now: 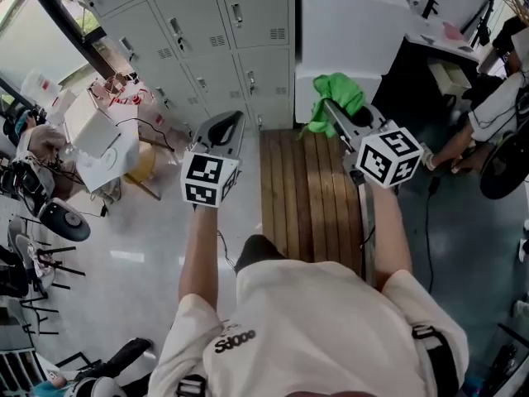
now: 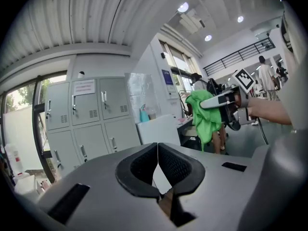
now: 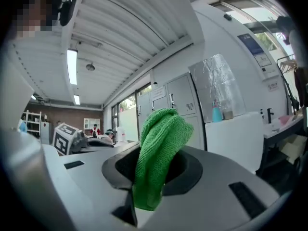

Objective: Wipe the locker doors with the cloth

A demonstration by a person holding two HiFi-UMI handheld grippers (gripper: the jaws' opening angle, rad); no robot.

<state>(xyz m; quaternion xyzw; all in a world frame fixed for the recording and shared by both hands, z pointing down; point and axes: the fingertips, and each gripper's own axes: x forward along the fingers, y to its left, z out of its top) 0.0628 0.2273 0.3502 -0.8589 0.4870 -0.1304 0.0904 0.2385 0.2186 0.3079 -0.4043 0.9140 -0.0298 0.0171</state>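
The grey locker doors (image 1: 207,31) fill the wall ahead, and they show in the left gripper view as a bank of doors (image 2: 86,114) with small handles. A green cloth (image 1: 335,98) hangs from my right gripper (image 1: 331,110), whose jaws are shut on it; up close the cloth (image 3: 156,153) bulges up between them. The cloth is held in the air, apart from the lockers. My left gripper (image 1: 221,131) is shut with nothing in it, its pads (image 2: 158,167) meeting. From the left gripper view the right gripper (image 2: 226,100) and cloth (image 2: 204,117) appear to the right.
A white cabinet (image 1: 351,40) stands right of the lockers, bottles on top. A wooden slatted platform (image 1: 310,188) lies on the floor below me. Cartons and cables (image 1: 103,139) clutter the left; a desk and another person's arm (image 1: 463,139) are at the right.
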